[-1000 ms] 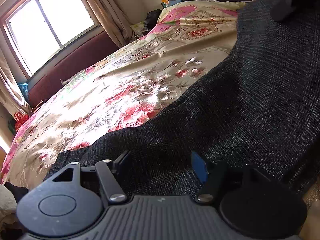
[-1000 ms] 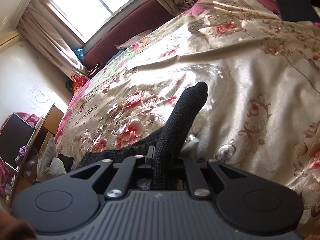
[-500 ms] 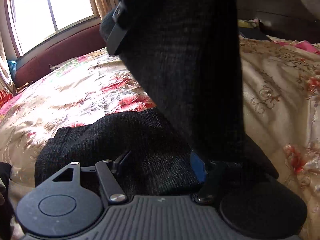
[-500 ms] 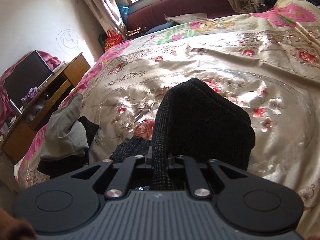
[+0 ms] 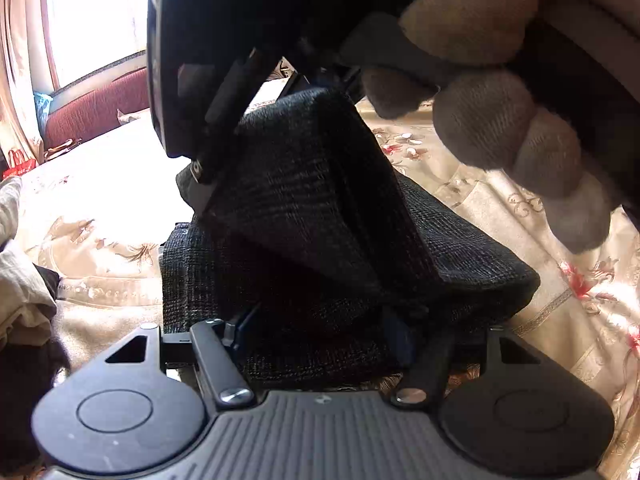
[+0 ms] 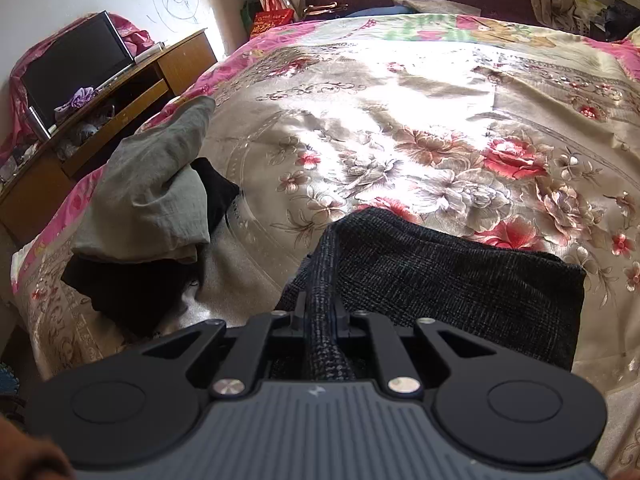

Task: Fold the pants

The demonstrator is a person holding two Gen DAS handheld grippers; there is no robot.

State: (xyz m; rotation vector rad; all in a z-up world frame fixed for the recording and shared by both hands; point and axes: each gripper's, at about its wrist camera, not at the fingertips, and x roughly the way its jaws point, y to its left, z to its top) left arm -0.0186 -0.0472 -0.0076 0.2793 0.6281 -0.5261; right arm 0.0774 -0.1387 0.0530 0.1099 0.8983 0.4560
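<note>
The dark woven pants (image 6: 440, 276) are seen lying partly folded on the floral bedspread (image 6: 420, 120), one doubled edge pinched in the pressed-together right gripper (image 6: 320, 312). The left gripper (image 5: 320, 332) is held spread over the fold — whether its fingers touch the cloth cannot be told. A heap of grey and black clothes (image 6: 152, 200) lies beside the pants, a wooden desk (image 6: 120, 92) with a dark screen (image 6: 76, 68) beyond; the left wrist view is blocked above by the right hand (image 5: 500, 92) — no writing can be read.

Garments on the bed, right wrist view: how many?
3, possibly more underneath. Dark knit pants at bottom centre, a fold pinched in the right gripper. Grey-green garment at the left edge of the bed, lying on a black garment.
</note>
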